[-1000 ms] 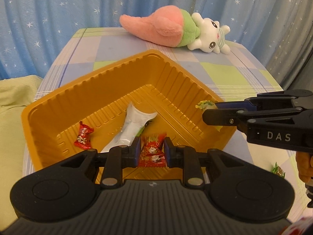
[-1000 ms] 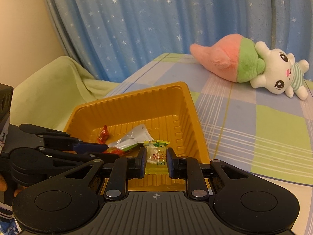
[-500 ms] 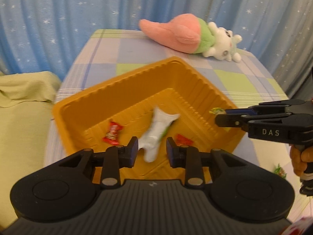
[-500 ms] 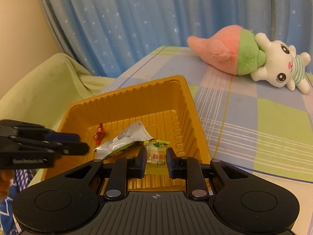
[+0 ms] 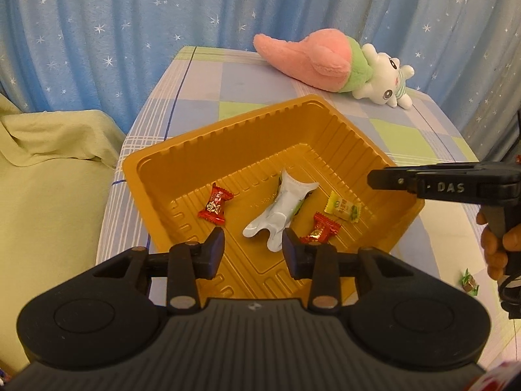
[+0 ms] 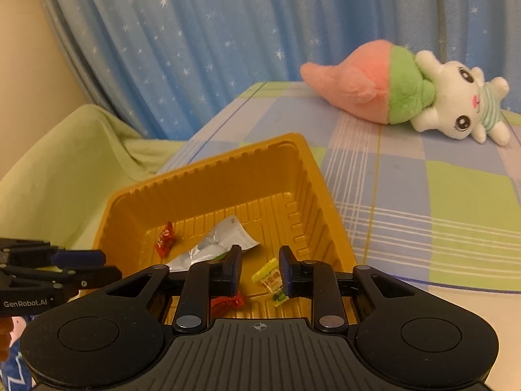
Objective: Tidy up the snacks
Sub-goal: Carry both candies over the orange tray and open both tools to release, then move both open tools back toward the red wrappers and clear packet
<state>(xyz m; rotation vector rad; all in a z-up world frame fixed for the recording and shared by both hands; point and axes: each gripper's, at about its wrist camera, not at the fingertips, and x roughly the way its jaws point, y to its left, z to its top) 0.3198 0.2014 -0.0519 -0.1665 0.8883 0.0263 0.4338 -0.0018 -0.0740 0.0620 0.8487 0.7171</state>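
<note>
My left gripper hangs above the near side of the orange tray, jaws spread wide with nothing between them. My right gripper is over the tray's near-right part, its jaws parted and empty too — the yellow candy lies loose on the tray floor just below them.

Inside the tray I count four snacks: a red candy toward the left, a crumpled silver wrapper in the middle, a second red candy beside its lower end, and the yellow candy to the right. None of them is touching my jaws.

Outward, on the checked cloth of the table, a small green-wrapped candy sits outside the tray, near the hand holding my right gripper. A pink-and-green plush toy lies at the far end, well apart from the work.

I judge the step in hand to be the release — both pieces look delivered. The next move calls for the green candy: swing the right gripper away from the tray, lower with jaws parted around the wrapper, pinch it and carry it to the tray. It is small and flat, so a low, square approach matters.
</note>
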